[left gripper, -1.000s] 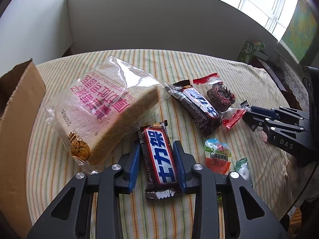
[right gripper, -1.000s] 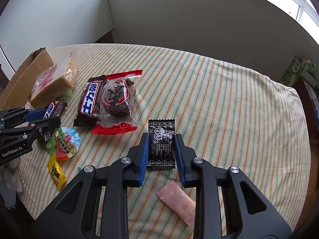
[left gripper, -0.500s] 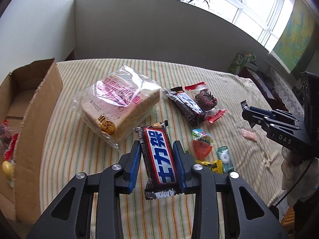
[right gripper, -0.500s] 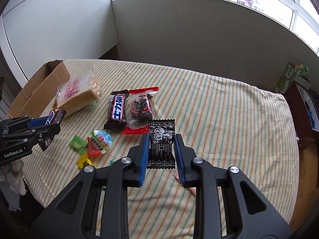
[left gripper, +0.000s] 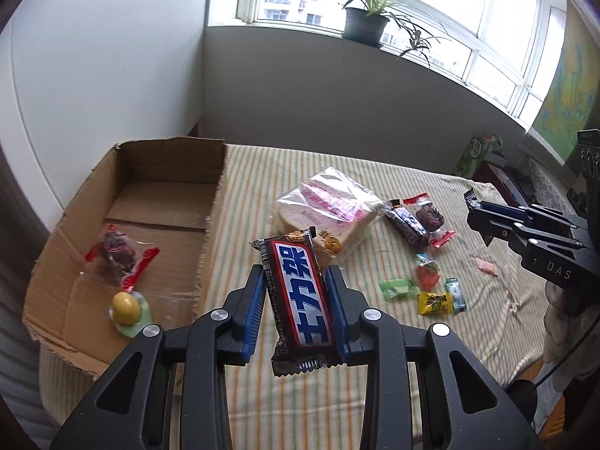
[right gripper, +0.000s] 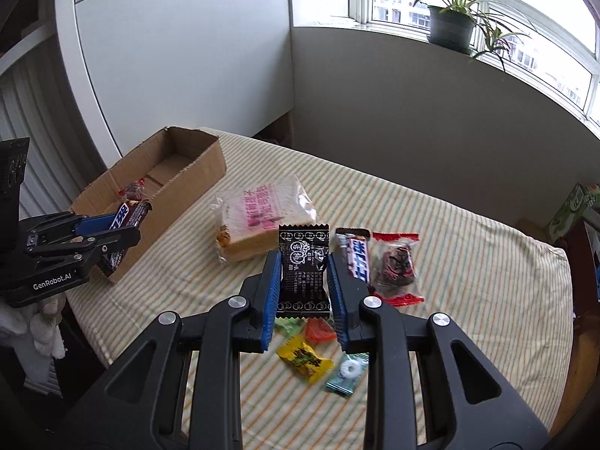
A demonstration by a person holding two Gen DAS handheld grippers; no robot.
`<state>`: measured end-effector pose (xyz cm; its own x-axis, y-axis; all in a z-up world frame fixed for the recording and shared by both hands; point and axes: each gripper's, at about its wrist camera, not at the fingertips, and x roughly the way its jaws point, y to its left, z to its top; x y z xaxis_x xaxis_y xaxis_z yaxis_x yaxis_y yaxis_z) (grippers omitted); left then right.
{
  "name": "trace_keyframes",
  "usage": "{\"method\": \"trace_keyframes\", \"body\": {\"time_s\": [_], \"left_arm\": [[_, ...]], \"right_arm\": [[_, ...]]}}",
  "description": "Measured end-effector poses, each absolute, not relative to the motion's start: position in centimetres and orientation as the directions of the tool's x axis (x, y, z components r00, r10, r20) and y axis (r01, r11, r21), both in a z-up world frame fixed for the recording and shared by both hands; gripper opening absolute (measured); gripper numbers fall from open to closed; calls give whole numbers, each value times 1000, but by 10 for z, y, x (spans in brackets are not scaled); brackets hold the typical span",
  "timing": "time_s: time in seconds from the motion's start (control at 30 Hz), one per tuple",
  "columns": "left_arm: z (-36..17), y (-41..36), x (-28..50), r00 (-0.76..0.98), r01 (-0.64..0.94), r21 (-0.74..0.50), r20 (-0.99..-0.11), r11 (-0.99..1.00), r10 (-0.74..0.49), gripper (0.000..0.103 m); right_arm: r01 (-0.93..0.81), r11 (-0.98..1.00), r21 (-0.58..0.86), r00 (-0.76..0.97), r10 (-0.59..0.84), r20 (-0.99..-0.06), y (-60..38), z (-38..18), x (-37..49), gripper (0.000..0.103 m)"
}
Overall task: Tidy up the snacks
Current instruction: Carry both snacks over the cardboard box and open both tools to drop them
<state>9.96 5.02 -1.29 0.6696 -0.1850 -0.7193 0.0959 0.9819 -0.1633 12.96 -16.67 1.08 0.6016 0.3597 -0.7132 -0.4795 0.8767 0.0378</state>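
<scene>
My left gripper (left gripper: 296,292) is shut on a brown and blue chocolate bar (left gripper: 300,296) and holds it in the air just right of the open cardboard box (left gripper: 150,202). The left gripper also shows in the right wrist view (right gripper: 123,228), next to the box (right gripper: 195,165). My right gripper (right gripper: 304,285) is shut on a black snack packet (right gripper: 303,273), held above the striped table (right gripper: 468,262). It shows at the right of the left wrist view (left gripper: 478,221). A bread bag (left gripper: 330,206), a second chocolate bar (left gripper: 407,221) and a red-wrapped snack (left gripper: 431,217) lie on the table.
The box holds a red-wrapped snack (left gripper: 118,253) and a yellow jelly cup (left gripper: 127,309). Small candies (left gripper: 431,292) and a pink sachet (left gripper: 486,265) lie at the table's right. A green carton (left gripper: 478,152) stands past the far edge. A potted plant (right gripper: 450,26) is on the windowsill.
Both grippers have risen well above the table with their snacks. The left one has swung left toward the box, whose inside has come into view.
</scene>
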Motion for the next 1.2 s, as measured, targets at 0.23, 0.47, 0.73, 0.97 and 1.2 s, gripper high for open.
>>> {"method": "trace_keyframes", "body": {"time_s": [0.23,0.47,0.73,0.97,1.2], "left_arm": [[-9,103,85,702,-1,-164,-703,986,-116,31],[-13,144,78,713,-74,-169,-699,983,-66,31],[-18,177,76,714,-132,-179,-699,975,-32,31],[-22,190,82,711,-148,-190,-702,971,-30,31],[-22,196,81,712,-176,-200,-702,964,-16,45]], "right_arm": [[-565,824,42,565,422,-709,-99,15,131,26],[-638,769,41,522,472,-711,-39,16,130,26],[-693,719,58,461,503,-731,20,4,131,26],[-730,681,53,424,513,-746,55,-9,128,26],[-726,685,55,433,519,-737,55,-6,129,55]]}}
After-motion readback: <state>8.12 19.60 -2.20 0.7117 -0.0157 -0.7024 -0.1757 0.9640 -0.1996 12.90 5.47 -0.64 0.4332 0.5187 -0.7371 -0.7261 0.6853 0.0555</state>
